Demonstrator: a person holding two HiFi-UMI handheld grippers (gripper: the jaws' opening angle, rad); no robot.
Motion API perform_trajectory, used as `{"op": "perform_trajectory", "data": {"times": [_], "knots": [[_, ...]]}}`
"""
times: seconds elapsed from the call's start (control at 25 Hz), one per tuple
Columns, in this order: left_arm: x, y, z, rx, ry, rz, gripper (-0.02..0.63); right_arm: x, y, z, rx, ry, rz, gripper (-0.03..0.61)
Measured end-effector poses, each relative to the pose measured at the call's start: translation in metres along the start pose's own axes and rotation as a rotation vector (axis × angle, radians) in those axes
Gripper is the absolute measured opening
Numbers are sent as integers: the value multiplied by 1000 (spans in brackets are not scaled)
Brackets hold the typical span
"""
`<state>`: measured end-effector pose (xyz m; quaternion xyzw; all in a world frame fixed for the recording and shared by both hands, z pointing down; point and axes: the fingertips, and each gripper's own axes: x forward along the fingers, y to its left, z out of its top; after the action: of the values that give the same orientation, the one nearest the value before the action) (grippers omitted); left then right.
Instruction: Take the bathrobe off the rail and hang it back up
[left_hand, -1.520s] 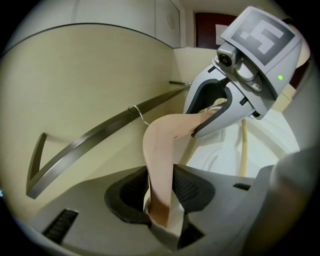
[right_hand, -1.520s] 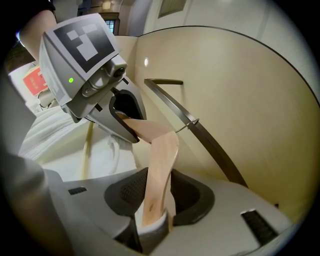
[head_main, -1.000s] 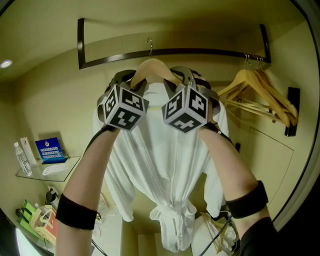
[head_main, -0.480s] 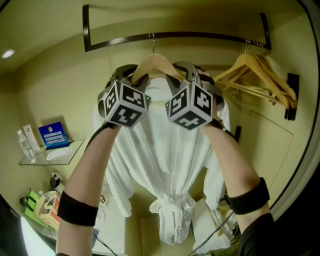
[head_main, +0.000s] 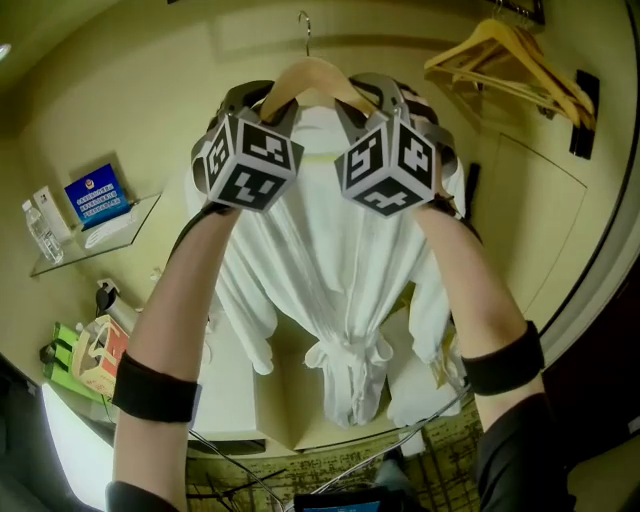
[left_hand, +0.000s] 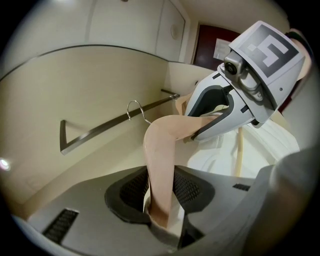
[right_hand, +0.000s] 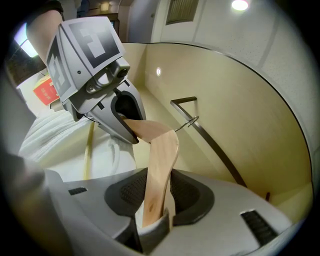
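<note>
In the closet alcove, head view: pale curved wooden hanger (head_main: 312, 75) carries a white towelling bathrobe (head_main: 330, 260), belt knotted low, hem hanging clear.
- Left gripper (head_main: 262, 98): jaws clamped on the hanger's left shoulder. Right gripper (head_main: 368, 92): jaws clamped on the right shoulder. Neither hand is nearer; they sit evenly either side of the neck.
- Hanger's long axis runs across, from one set of jaws to the other and roughly level. Thin wire hook (head_main: 304, 22) stands up midway between them.
- Key relation: no bar passes through the hook in the head view, so I judge it is off. Dark metal rail (left_hand: 95, 132) lies beyond the hook in both gripper views; the gap cannot be told there. Rehanging would need the hook raised over the bar.
- Room: cream walls, spare wooden hangers (head_main: 510, 60) upper right, glass shelf (head_main: 125, 222) left with a blue card (head_main: 96, 196).
</note>
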<state>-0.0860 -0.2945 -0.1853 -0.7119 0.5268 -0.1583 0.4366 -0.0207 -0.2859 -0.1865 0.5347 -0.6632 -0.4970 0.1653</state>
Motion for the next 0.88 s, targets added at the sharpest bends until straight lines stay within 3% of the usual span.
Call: {"op": "perform_trajectory", "data": {"times": [0.44,0.88], "knots": [[-54,-122,-98,-84,42,-83,137,-55,143,-56,50,85,89,143],[-111,-264,-209,-101,159,-122,137,-113,310,-136,156,166,256,143]]}}
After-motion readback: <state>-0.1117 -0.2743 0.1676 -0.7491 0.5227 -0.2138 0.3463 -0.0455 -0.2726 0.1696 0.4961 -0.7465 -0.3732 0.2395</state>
